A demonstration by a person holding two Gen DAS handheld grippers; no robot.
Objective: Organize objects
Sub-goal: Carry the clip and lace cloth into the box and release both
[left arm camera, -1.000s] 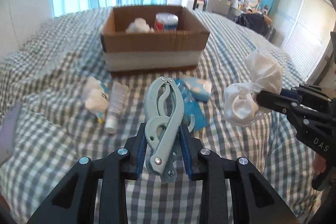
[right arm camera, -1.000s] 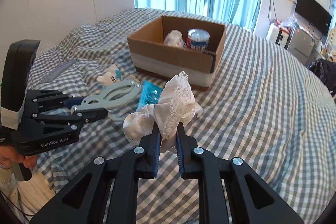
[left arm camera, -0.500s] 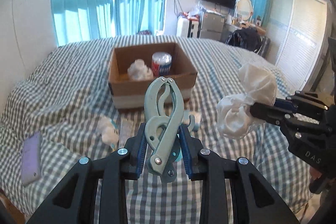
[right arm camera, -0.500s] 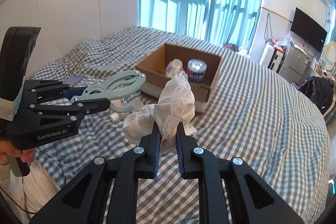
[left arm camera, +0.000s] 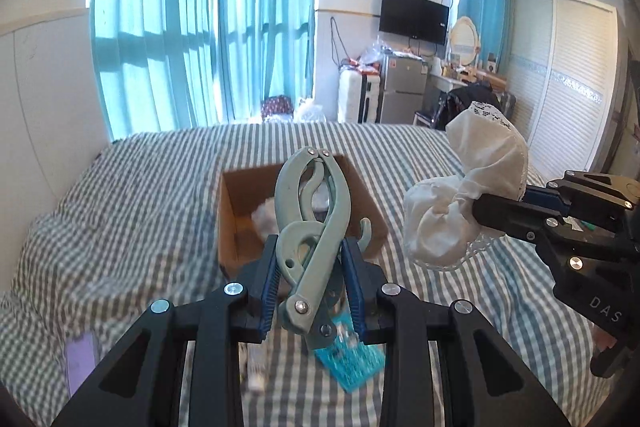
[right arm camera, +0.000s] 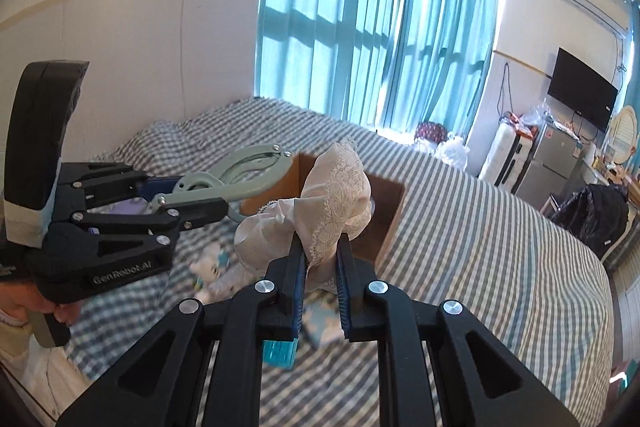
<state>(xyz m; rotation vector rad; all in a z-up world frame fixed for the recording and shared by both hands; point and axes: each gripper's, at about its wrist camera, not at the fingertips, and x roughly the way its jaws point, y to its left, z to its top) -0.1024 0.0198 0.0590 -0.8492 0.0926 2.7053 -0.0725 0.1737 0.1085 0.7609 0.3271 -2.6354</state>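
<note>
Left wrist view: your left tool [left arm camera: 308, 287] clamps the clip [left arm camera: 312, 223], long axis pointing at the box [left arm camera: 232, 215] ahead; your right tool [left arm camera: 496, 209] grips the cloth [left arm camera: 460, 211] beside it.

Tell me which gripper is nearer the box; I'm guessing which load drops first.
Left, narrowly. The left gripper holds its clip over the box; the right gripper holds cloth just short, rightward.

The clip [left arm camera: 310, 227] is smooth matt plastic with metal rivets; the bundle [left arm camera: 460, 211] is soft white lace-edged cloth; the box [left arm camera: 232, 211] is plain brown cardboard; the bed [left arm camera: 120, 227] wears checked cloth.
</note>
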